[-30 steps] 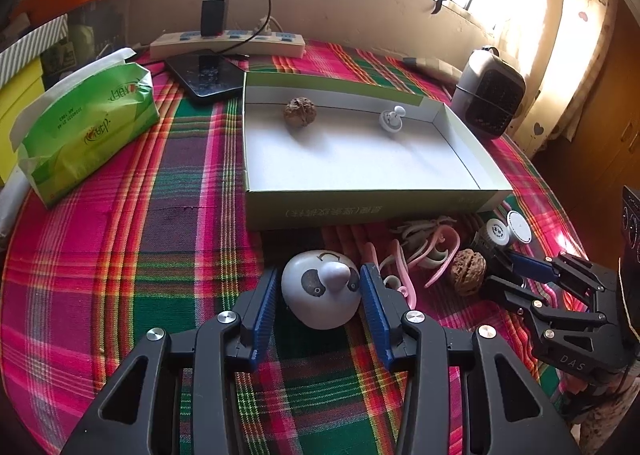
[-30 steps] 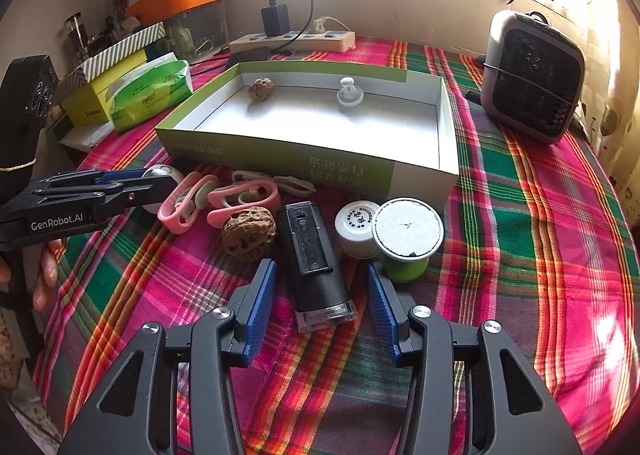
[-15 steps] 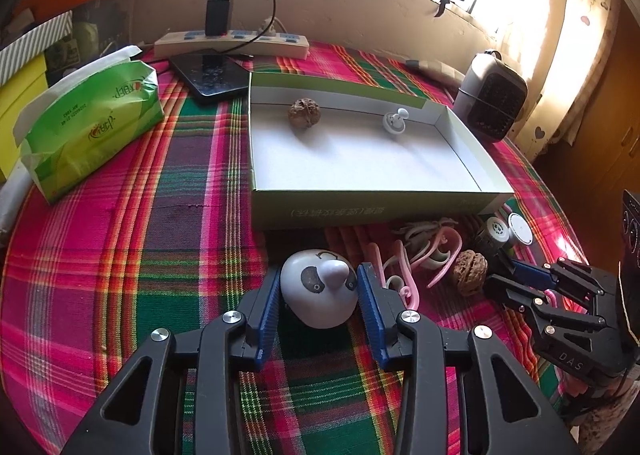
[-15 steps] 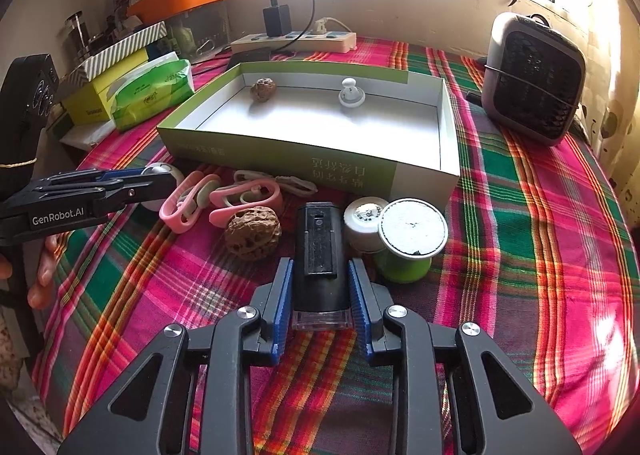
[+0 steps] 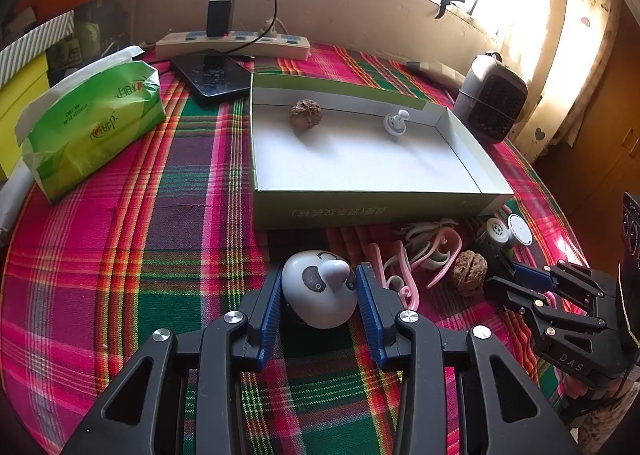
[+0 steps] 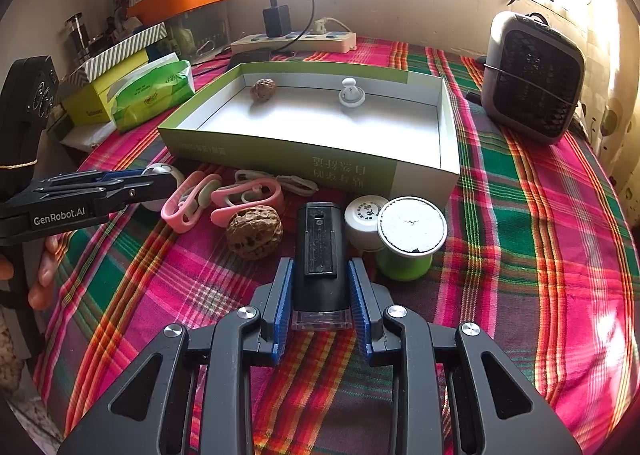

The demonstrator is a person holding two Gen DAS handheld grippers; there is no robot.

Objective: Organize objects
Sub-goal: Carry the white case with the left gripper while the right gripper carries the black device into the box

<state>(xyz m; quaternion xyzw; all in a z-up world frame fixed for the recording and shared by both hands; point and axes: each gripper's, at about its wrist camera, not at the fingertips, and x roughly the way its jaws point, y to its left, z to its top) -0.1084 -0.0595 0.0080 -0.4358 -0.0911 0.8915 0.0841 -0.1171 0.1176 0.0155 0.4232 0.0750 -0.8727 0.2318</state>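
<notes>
Both grippers angle down at the plaid tablecloth (image 5: pixel 120 255), near the shallow green-and-white cardboard box (image 5: pixel 360 211). The left gripper (image 5: pixel 319 287), jaws just closing, presses its blue pads on a white egg-shaped panda-faced toy (image 5: pixel 316 291). The right gripper (image 6: pixel 320 287) is clamped on an upright black rectangular device with a clear base (image 6: pixel 318 255), between a wrinkled brown walnut (image 6: pixel 254 231) and a green spool (image 6: pixel 410 237).

- Box (image 6: pixel 280 153): holds one walnut (image 6: pixel 263 89) left, knob (image 6: pixel 351 94) right.
- Before the box: clips (image 6: pixel 224 195), second walnut (image 6: pixel 254 231), two spools (image 6: pixel 412 231).
- Heater (image 6: pixel 532 75): right of box.
</notes>
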